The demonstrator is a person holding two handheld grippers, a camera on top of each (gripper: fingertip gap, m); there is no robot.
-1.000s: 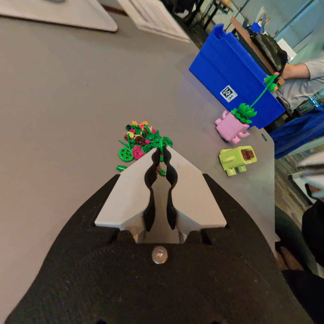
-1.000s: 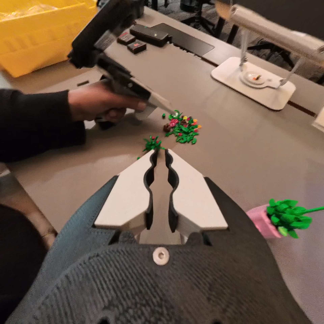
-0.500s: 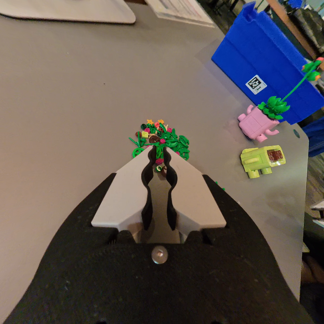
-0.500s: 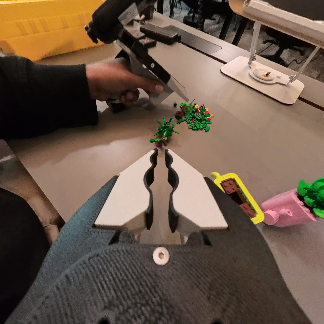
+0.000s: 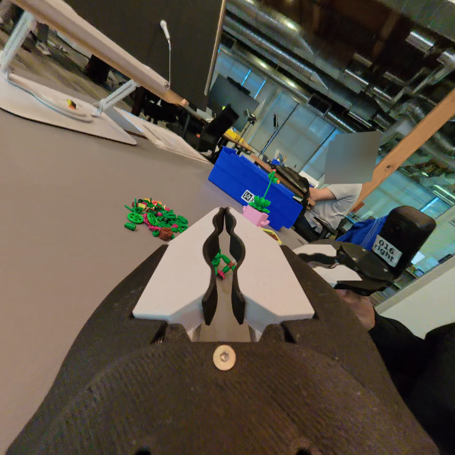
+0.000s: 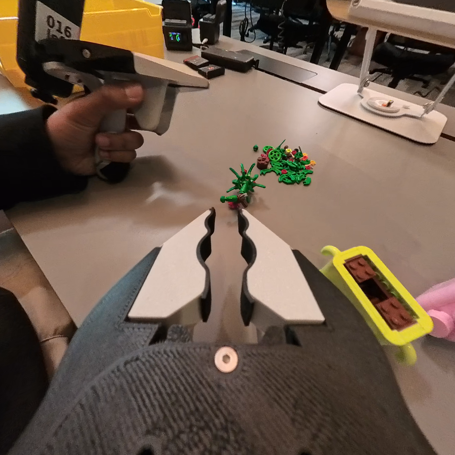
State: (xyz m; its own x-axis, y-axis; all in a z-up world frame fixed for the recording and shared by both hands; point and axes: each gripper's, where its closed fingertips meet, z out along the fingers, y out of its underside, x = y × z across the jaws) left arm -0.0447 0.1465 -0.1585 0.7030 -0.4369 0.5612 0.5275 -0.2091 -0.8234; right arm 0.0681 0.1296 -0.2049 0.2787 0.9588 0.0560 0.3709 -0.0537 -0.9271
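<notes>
Checking claw states: how do both stand? (Tech 1)

Left claw: tips pressed together, nothing between them, held in a hand above the worktop. Right claw: spread by a narrow gap, empty, low over the worktop. (Tech 2)

Nearest item? (Tech 1)

A spiky green sprig lies on the worktop just ahead of the right claw's tips, with a small cluster of green, red and brown bits between them. Whether the cluster is joined to the sprig cannot be told. A pile of small pieces lies near it on the far side. A lime-yellow brick planter sits beside the right claw. (Tech 2)

Handling properties? (Tech 1)

Judged: very light, hard smooth plastic, thin spikes that may flex or pop loose. It likely skids on the worktop if nudged. (Tech 2)

Hold point? (Tech 1)

Judged: the central stem, where the spikes meet. The spike tips offer too little surface and may slip out. (Tech 2)
</notes>
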